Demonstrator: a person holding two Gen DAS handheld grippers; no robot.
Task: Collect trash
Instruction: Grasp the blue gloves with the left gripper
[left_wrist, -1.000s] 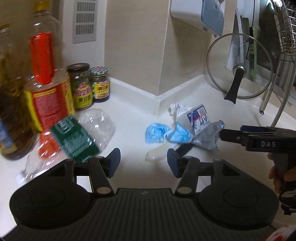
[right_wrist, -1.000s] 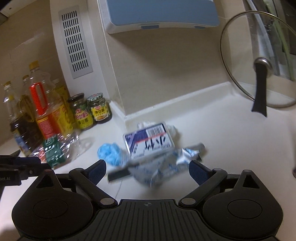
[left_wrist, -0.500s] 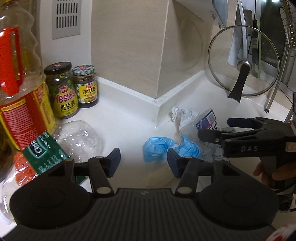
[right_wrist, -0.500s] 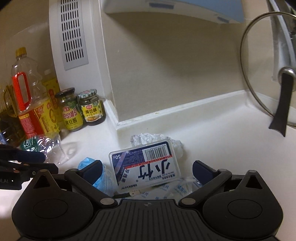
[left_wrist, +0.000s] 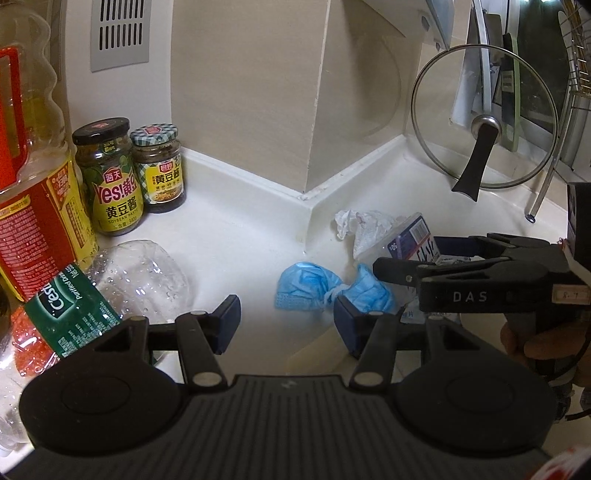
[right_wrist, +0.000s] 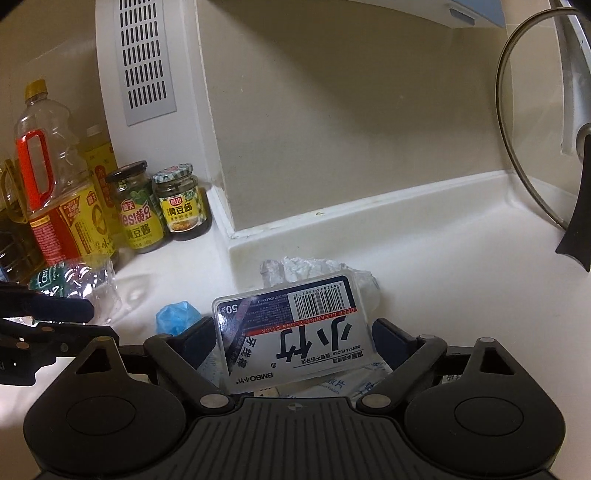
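A clear floss-stick box (right_wrist: 291, 332) with a barcode label lies tilted on silvery packets (right_wrist: 332, 387), between the fingers of my right gripper (right_wrist: 293, 336). Its jaws are closing, with the pads close beside the box's sides and no squeeze showing. In the left wrist view that gripper (left_wrist: 417, 254) straddles the box (left_wrist: 410, 240). A knotted blue face mask (left_wrist: 314, 288) lies just ahead of my left gripper (left_wrist: 286, 323), which is open and empty. A crushed clear bottle (left_wrist: 110, 288) with a green label lies beside its left finger. Crumpled white wrap (left_wrist: 362, 225) sits behind the box.
Two sauce jars (left_wrist: 129, 177) and tall oil bottles (left_wrist: 33, 184) stand at the back left. A tiled wall corner (left_wrist: 310, 192) juts out behind the trash. A glass pot lid (left_wrist: 484, 125) leans at the right, next to a wire rack leg (left_wrist: 543, 188).
Both grippers moved forward and down toward the trash. The right gripper's fingers came around the floss box and narrowed slightly. The left gripper neared the mask, its opening unchanged.
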